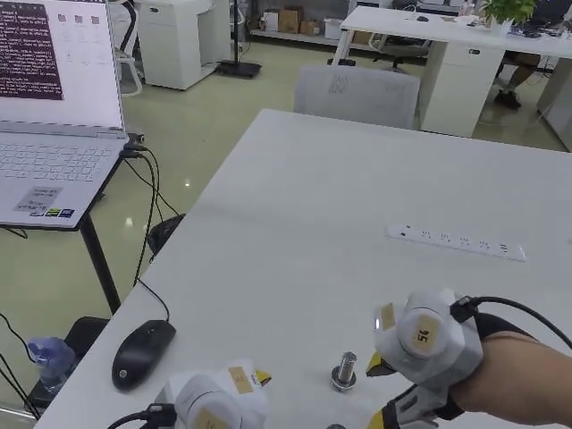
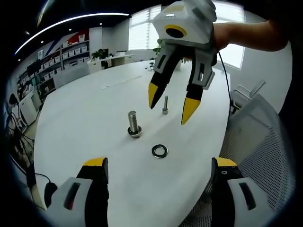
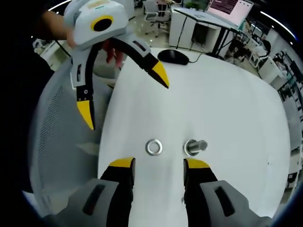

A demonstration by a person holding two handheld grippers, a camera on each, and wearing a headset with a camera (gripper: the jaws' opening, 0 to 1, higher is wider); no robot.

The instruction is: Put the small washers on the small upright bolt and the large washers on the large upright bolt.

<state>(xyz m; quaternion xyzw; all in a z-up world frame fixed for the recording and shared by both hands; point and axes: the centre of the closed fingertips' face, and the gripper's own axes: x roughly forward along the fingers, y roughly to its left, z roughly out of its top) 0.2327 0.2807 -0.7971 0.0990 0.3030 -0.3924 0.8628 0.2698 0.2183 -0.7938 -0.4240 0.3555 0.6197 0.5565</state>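
On the desk [image 1: 357, 206], a washer [image 2: 159, 151], probably large, is lying flat beside the large bolt [image 2: 134, 124]; the left claw [image 3: 125, 100] and right claw [image 2: 170, 108] are hovering wide and empty, flanking it for pickup.

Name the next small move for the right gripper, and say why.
Probably lower the right gripper and close on the washer: it lies flat and loose on the table just ahead of the open jaws, beside the large bolt, not yet on it.
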